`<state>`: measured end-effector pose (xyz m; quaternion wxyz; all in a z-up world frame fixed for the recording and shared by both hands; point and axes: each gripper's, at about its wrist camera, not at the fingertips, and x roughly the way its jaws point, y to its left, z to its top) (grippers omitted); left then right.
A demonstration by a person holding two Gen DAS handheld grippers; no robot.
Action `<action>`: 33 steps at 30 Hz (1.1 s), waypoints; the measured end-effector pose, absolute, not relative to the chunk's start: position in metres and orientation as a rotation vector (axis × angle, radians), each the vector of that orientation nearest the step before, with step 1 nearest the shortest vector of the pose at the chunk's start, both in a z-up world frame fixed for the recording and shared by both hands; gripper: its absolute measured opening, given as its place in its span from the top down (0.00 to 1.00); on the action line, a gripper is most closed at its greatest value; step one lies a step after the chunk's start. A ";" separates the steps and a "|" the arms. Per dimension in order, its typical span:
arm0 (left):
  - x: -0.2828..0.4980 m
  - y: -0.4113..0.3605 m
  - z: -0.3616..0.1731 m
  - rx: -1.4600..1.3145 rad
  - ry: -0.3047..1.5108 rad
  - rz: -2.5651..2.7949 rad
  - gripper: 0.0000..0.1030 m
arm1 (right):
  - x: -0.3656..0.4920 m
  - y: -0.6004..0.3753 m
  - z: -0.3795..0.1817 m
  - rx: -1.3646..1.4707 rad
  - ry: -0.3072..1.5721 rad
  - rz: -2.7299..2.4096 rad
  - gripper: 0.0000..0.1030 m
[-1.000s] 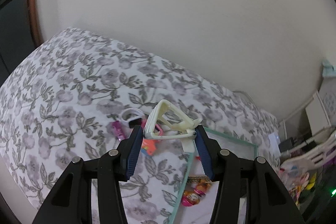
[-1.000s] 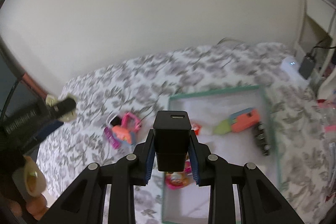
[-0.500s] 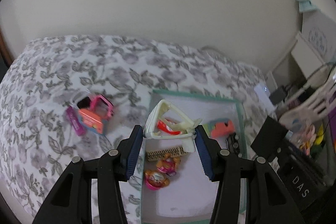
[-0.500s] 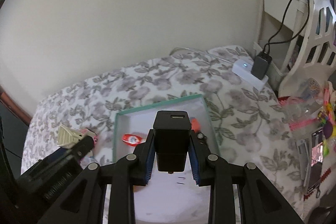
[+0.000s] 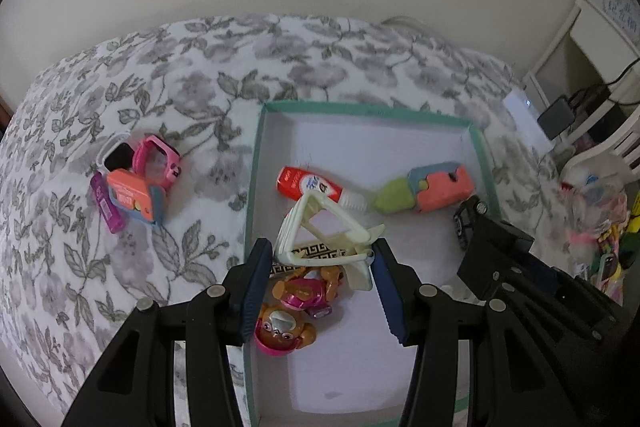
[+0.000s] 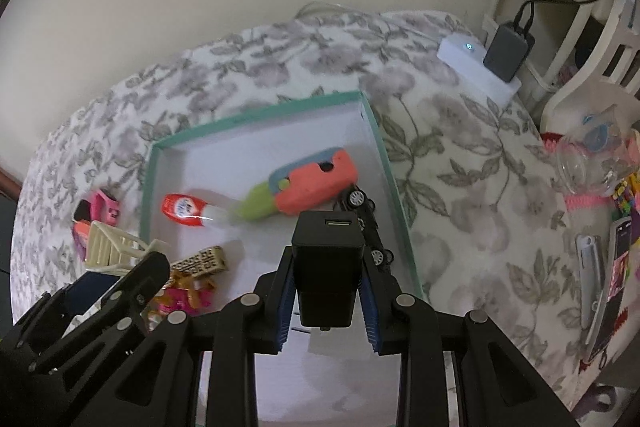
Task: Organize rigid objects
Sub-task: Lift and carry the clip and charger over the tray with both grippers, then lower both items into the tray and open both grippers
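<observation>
Both grippers have come down over the shallow white box with the green rim (image 5: 256, 163), which a second ago lay further ahead of them on the flowered grey and white bedcover (image 5: 168, 95). The left gripper (image 5: 320, 263) holds a cream plastic triangular clip (image 5: 320, 227) between its blue pads, pressed on both sides, with the jaws about half apart. The clip hangs above the left part of the box and covers a part of the small tile with a black key pattern (image 5: 316, 251). The right gripper (image 6: 328, 291) is closed narrow on a black square USB charger block (image 6: 327, 267), its port facing forward; the block hides the box floor under it and most of the small black toy car (image 6: 360, 203) at the right wall.

Inside the box lie a red and white small tube (image 5: 312, 185), an orange, blue and green plastic toy (image 5: 428, 189), and two pink and brown figure toys (image 5: 296, 307), which the left fingers partly cover. On the cover left of the box rests a group of pink, orange and purple small things (image 5: 136, 187); they overlap and I cannot separate them well. The near end of the box is cut off by the gripper bodies. At the right edge the shelf items are blurred.
</observation>
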<state>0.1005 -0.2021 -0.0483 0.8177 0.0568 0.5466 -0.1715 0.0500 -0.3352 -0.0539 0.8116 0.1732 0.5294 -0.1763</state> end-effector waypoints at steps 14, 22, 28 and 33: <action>0.100 -0.207 -0.064 0.142 1.204 -0.372 0.49 | 0.051 -0.340 -0.074 0.359 1.193 -0.392 0.69; 0.101 -0.206 -0.066 0.131 1.216 -0.373 0.49 | 0.052 -0.339 -0.075 0.351 1.202 -0.393 0.69; 0.101 -0.206 -0.064 0.134 1.214 -0.365 0.46 | 0.052 -0.340 -0.075 0.350 1.211 -0.384 0.69; 0.101 -0.206 -0.058 0.127 1.207 -0.371 0.43 | 0.052 -0.341 -0.073 0.353 1.216 -0.390 0.68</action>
